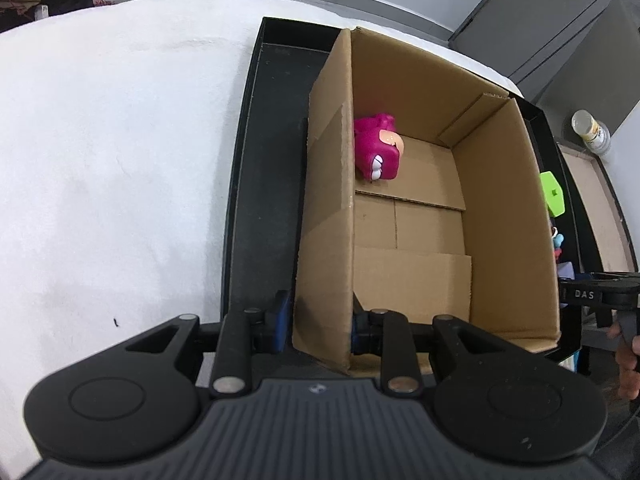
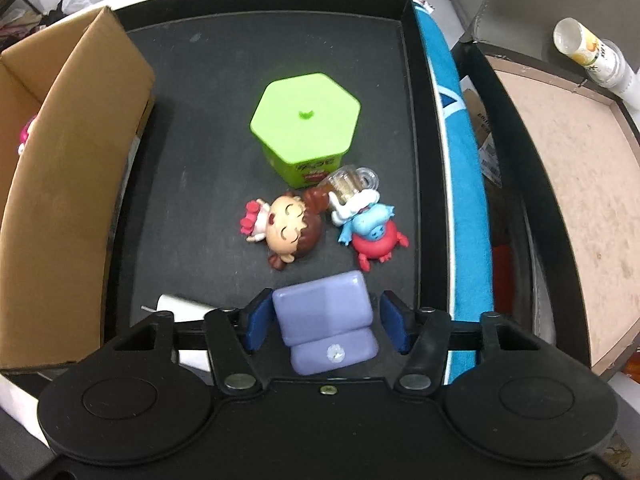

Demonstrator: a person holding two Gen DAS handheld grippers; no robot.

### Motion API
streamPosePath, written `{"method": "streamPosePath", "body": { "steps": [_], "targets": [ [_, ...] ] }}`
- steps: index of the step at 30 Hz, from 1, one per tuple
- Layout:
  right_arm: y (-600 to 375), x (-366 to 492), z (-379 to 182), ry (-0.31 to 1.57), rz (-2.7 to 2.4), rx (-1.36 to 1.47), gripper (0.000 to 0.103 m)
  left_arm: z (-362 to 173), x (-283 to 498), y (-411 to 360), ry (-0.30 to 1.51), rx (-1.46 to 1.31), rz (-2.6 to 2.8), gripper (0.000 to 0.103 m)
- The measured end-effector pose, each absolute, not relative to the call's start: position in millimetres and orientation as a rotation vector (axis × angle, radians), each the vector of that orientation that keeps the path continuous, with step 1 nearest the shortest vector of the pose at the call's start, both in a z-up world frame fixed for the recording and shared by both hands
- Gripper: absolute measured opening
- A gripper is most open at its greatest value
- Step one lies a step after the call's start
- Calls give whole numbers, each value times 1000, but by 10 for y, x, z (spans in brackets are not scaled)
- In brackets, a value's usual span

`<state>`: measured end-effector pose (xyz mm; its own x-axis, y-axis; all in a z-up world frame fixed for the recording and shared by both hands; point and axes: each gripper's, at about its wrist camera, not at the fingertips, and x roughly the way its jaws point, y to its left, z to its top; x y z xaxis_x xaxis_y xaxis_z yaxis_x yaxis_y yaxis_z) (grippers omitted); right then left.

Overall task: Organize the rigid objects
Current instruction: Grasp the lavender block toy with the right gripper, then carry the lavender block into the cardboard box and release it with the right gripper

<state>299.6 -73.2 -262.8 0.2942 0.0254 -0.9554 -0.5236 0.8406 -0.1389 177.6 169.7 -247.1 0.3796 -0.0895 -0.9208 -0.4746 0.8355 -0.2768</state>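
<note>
Left wrist view: the left gripper (image 1: 320,330) is clamped on the near wall of the cardboard box (image 1: 508,208), one blue pad outside, one inside, steadying it. Ahead of these tongs, deep in the box against its left wall, lies a magenta toy (image 1: 378,148). The box stands in a black tray (image 1: 248,184) on a white table (image 1: 112,168). Off to the right, the other tool and part of a hand (image 1: 628,360) show at the edge.

Right wrist view: the right gripper (image 2: 326,322) straddles a lilac block toy (image 2: 326,320), which sits on the tray floor between the blue pads. The left pad looks to be at its side; a gap shows on the right, so the grip is not yet made. Just ahead lie a doll figurine (image 2: 286,232) and a blue-and-red creature toy (image 2: 372,236); farther ahead stands a green hexagonal container (image 2: 306,124), with a small clear cup (image 2: 352,182) beside it. The box is to the left.

To do this well, I judge the tongs should centre on the block, squeeze its flat sides evenly, lift straight up clear of the doll, then carry left over the box wall while the left tongs hold the box steady.
</note>
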Motion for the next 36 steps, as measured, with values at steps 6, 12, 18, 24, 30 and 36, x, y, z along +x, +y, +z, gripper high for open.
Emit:
{"method": "streamPosePath", "body": {
  "steps": [6,12,18,24,30,36],
  "targets": [
    [-765,2962,-2573,1197,362,-489,47,-2483,1784,1690,1169,-554,265,27],
    [-798,2883,-2429,1156,354,-480,46,-2492,1770,1694,1157,-563,268,23],
    [-762,2806,-2308,1125,340,-477,45,-2493,1744,1699,1144,-570,269,23],
    [-679,2734,-2156,1073,352,-484,45,-2495,1730,1708,1138,-570,263,23],
    [-564,2665,-2051,1045,361,-504,45,-2488,1723,1669,1133,-547,254,23],
    [-424,2628,-1890,999,364,-534,45,-2500,1702,1707,1123,-568,250,23]
  ]
}}
